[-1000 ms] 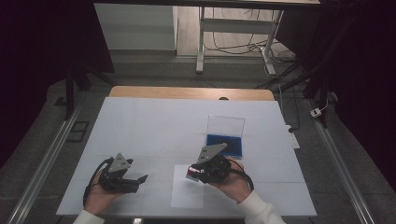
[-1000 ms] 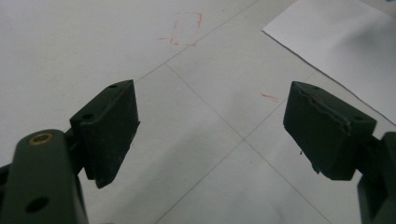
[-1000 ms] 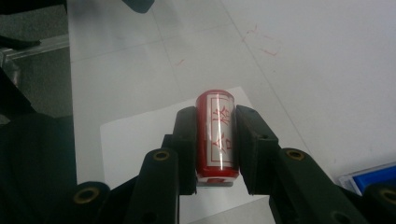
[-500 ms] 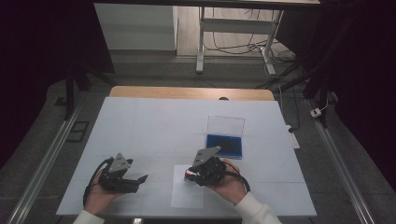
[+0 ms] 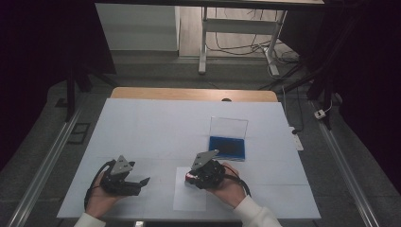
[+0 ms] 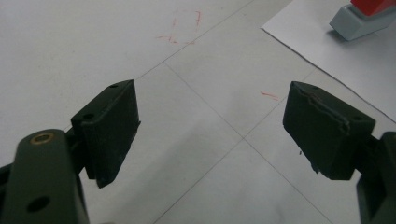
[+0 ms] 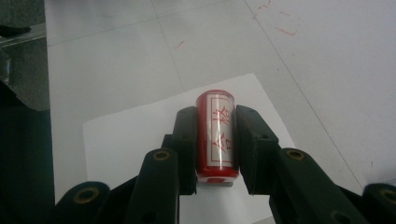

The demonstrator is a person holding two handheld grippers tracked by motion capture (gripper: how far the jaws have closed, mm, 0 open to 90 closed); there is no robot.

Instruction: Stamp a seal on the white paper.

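Jaws, right gripper (image 7: 215, 140): pinching red stamp (image 7: 215, 133), over white paper sheet (image 7: 126, 140) on tabletop (image 5: 156, 127). Jaws, left gripper (image 6: 210, 135): spread, nothing between, above bare tabletop.

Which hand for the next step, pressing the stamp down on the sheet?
Right. The right gripper is already clamped on the red stamp over the white sheet. The left gripper stands open with nothing between its jaws, off to the side on the table mat.
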